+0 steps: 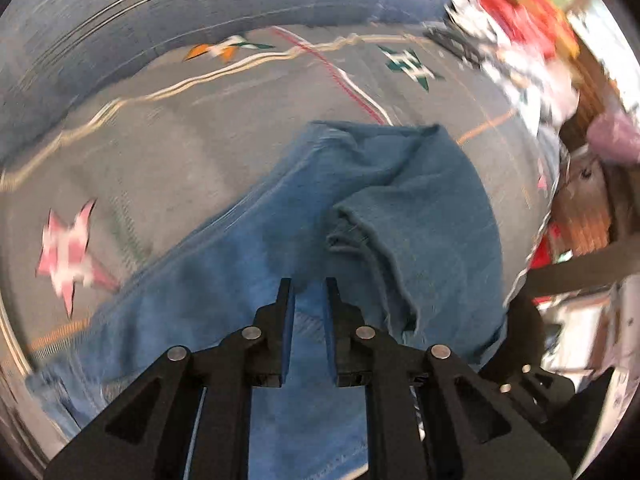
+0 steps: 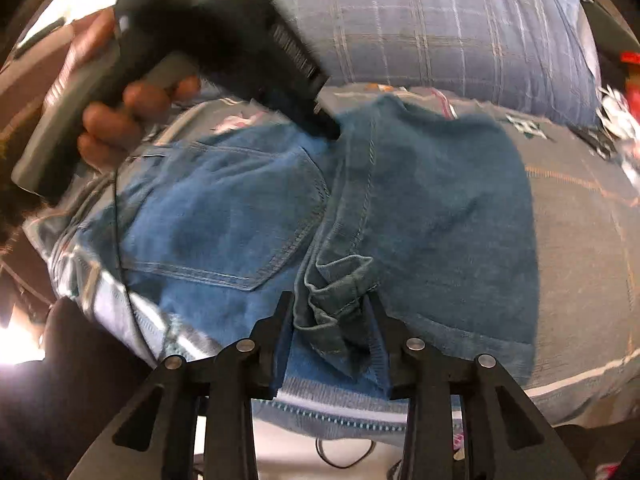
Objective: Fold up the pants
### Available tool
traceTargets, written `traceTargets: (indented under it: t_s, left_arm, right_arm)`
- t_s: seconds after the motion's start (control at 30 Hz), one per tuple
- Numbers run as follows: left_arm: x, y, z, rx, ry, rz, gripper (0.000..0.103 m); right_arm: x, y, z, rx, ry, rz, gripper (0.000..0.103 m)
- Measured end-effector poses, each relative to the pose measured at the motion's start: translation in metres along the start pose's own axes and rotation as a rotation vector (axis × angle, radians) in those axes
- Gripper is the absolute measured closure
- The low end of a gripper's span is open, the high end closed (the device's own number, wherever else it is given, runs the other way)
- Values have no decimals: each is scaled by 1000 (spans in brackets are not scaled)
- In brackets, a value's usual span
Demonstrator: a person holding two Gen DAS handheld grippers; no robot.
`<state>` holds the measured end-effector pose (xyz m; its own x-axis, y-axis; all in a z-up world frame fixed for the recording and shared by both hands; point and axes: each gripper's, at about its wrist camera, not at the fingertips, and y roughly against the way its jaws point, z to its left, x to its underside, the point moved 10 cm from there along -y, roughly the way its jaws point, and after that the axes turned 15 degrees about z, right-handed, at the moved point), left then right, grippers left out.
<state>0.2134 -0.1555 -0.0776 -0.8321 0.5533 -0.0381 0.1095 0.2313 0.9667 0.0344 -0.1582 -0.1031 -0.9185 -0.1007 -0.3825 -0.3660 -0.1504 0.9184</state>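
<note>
Blue denim pants point(image 2: 248, 216) lay on a grey bedspread printed with coloured stars point(image 1: 168, 160), with their back pocket point(image 2: 236, 216) facing up and a paler leg panel point(image 2: 440, 216) folded across beside it. Bunched hem cloth point(image 2: 340, 292) sat between the fingers of the right gripper point(image 2: 332, 304), which stood apart around it; whether the pads actually pressed the cloth could not be told. The left gripper point(image 1: 308, 292) hovered low over the denim with its blue-padded fingers a narrow gap apart and nothing between them. In the right wrist view that same tool appeared as a blurred black body held in a hand point(image 2: 128, 120), its tips near the top edge of the fold. The folded panel's far edge point(image 1: 376, 128) ended well short of a blue plaid pillow point(image 2: 440, 24), with bare bedspread between them and to the left of the pants. On the right the bedspread's edge ran close to cluttered red and white items point(image 1: 520, 32)
</note>
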Motion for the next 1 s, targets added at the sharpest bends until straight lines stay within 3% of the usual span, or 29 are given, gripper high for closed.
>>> traceTargets:
  t_s: [0.1,0.13,0.2,0.23,0.27,0.3,0.37,0.47,0.53,0.6,0.63,0.67,0.7,0.8,0.9,1.0]
  left_arm:
    - [15,22,6,110,78,-78,90]
    - [21,27,4,140,88,-99,85]
    - [35,33,-9,196,99,-136,64]
    - [43,32,-17,225,106,-154,46]
    - [52,29,-26,256,111,-169,35]
    - [62,23,-37,296,116,-175,33]
    - [72,4,-56,335,120,-136,33]
    - [75,-28,-69,315,158,-68,33]
    - [71,-41,-69,300,204,-66,34]
    - [69,-53,-70,318,258,-51,46]
    - [71,-57,-71,326,276,-42,73]
    - [75,-59,-72,324,282,-35,76]
    - [79,-62,-72,312,283,-41,76]
    - [84,-65,-71,279,268,-105,78]
    - [88,-63,-73,299,264,-104,78]
    - [103,-52,-73,354,235,-89,77]
  right_arm:
    - [0,41,-12,-99,-35,-64,59]
    - [-4,54,-20,-116,-53,-94,53]
    - [-19,82,-55,-117,-123,-168,39]
    - [-26,89,-68,-114,-148,-184,36]
    - [-37,93,-85,-112,-176,-191,36]
    - [-48,92,-100,-113,-198,-184,36]
    - [-67,83,-116,-137,-220,-158,36]
    - [-97,48,-139,-153,-260,-87,36]
    - [-115,26,-155,-92,-277,-73,36]
    - [-121,-3,-166,-24,-278,-2,42]
    - [-119,-11,-165,-25,-270,22,75]
    - [-118,-18,-160,-35,-254,53,98]
    - [-121,-21,-158,-36,-239,66,98]
    - [-127,-12,-149,-22,-161,-2,98]
    - [-120,-44,-154,48,-137,88,90]
    - [-123,-38,-157,9,-170,84,87]
